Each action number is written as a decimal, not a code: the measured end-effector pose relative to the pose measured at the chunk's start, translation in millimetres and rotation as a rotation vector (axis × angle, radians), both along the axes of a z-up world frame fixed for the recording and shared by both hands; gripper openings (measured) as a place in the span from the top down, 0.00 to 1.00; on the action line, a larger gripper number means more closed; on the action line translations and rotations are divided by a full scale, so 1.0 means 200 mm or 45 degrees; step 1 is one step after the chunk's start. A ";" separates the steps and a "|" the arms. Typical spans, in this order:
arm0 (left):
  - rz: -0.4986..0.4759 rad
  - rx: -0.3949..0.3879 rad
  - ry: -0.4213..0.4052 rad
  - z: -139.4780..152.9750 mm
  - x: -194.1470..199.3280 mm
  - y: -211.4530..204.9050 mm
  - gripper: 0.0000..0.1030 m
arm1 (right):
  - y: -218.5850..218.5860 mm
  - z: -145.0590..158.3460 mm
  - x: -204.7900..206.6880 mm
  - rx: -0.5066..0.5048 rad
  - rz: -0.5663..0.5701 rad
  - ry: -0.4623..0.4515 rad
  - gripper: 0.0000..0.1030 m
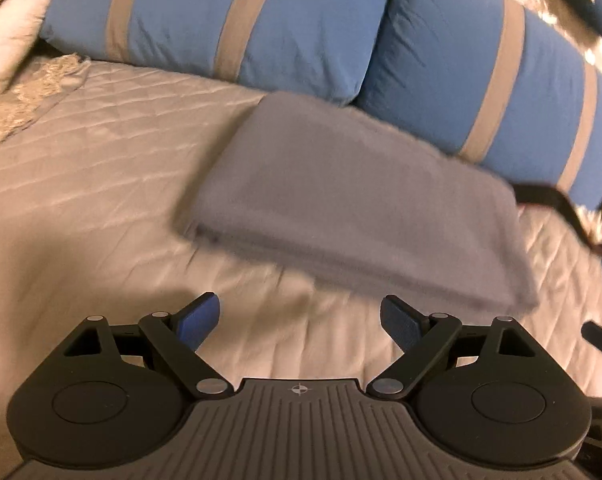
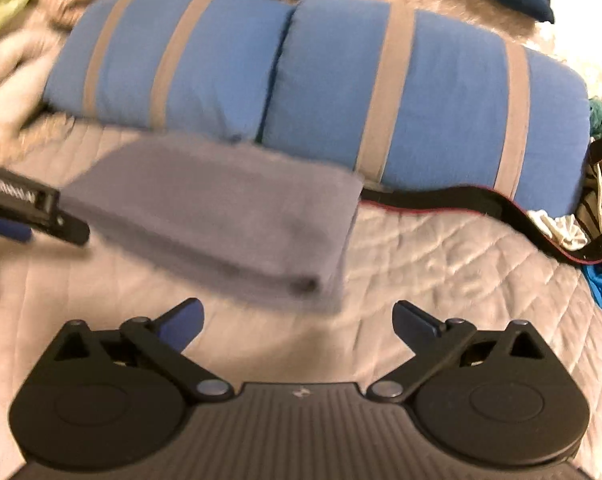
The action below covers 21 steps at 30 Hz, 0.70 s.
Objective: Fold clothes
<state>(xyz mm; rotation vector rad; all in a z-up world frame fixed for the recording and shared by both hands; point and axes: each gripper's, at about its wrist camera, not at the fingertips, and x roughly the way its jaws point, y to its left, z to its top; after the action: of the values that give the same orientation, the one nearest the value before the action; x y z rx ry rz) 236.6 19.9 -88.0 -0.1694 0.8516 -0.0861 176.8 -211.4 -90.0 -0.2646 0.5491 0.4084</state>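
Cloth point(image 1: 353, 200) grey, folded, lying just before my view of blue pillows point(image 1: 229, 16) | left gripper point(image 1: 299, 320) open, empty | right gripper point(image 2: 297, 326) open, empty, near cloth

Grey garment point(image 1: 341, 196), seemingly folded flat, lies on the bed.

Folded garment point(image 1: 349, 200): you see soft grey cloth, matt, slightly fuzzy.
Bedspread point(image 1: 101, 152): quilted pale fabric with a faint sheen, lower left of your left view.
Pillows point(image 2: 441, 92): blue matt cloth, grey bands.
Strap point(image 2: 461, 198): black woven band, right side.
Left gripper point(image 1: 299, 320): matt black plastic, shiny metal pins.
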 end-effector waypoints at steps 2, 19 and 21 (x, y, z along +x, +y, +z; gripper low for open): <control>0.014 0.003 0.021 -0.02 -0.04 0.01 0.14 | 0.03 -0.04 -0.03 -0.024 0.006 0.050 0.00; 0.011 0.344 0.067 -0.12 -0.08 -0.16 0.00 | 0.06 -0.12 -0.03 0.067 -0.057 0.241 0.00; 0.013 0.348 0.068 -0.11 -0.08 -0.17 0.00 | 0.06 -0.12 -0.03 0.064 -0.058 0.243 0.00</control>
<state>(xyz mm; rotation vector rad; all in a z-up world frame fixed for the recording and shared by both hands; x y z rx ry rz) 220.6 -13.8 -110.3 0.0807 0.9068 0.0452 171.3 -199.8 -114.9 -0.1651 0.7294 0.4052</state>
